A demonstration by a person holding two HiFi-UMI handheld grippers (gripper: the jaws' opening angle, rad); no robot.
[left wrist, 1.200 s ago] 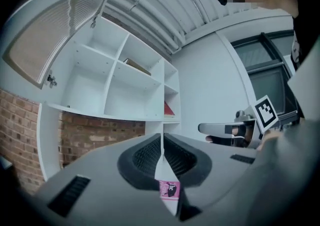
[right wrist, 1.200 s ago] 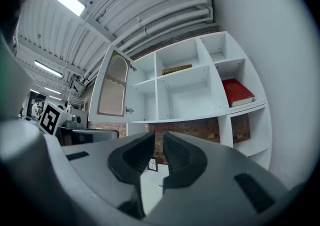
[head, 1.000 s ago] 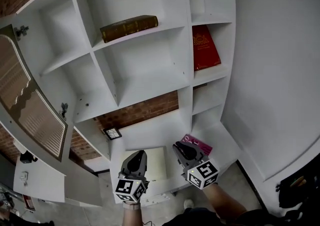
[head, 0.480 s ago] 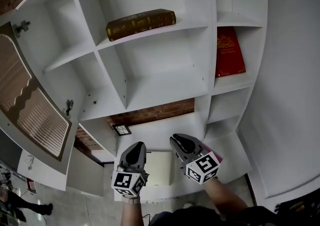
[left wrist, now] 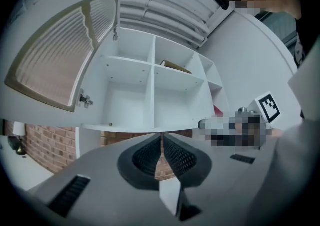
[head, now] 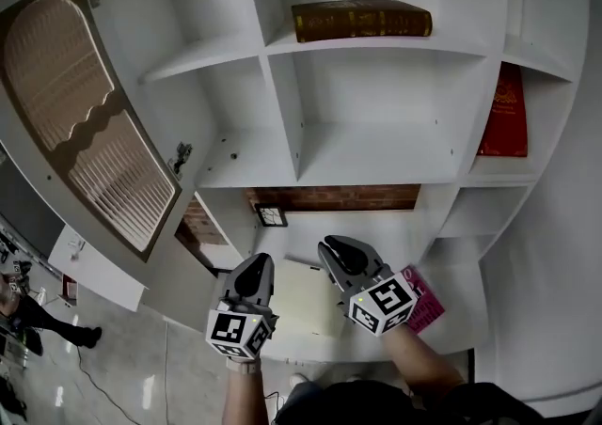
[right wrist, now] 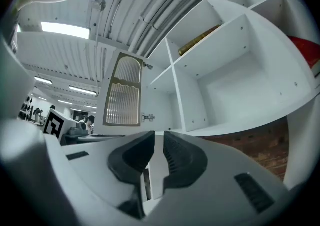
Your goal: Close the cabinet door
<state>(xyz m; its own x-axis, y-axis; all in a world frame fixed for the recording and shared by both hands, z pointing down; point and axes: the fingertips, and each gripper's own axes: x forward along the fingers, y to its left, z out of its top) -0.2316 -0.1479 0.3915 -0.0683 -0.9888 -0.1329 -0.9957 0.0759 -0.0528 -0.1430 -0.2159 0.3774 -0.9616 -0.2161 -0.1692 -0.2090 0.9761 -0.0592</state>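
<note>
The cabinet door (head: pixel 87 122), tan-framed with ribbed glass, hangs wide open at the left of the white shelf unit (head: pixel 357 155); its hinges (head: pixel 181 156) show. It also appears in the left gripper view (left wrist: pixel 60 60) and the right gripper view (right wrist: pixel 123 92). My left gripper (head: pixel 254 275) is shut and empty, low in the head view, well below and right of the door. Beside it my right gripper (head: pixel 339 254) has its jaws drawn together to a slit with nothing between them. Neither gripper touches the door.
A brown book (head: pixel 362 21) lies on an upper shelf and a red book (head: pixel 505 113) stands at the right. A small framed picture (head: pixel 271 216) leans by a brick wall (head: pixel 334 197). A pink item (head: pixel 425 308) lies on the low white counter (head: pixel 310 338). A person stands on the floor at far left.
The head view has swung left, so the shelves slid right and the open door now fills the upper left. Both grippers moved up and left together, jaws unchanged.
</note>
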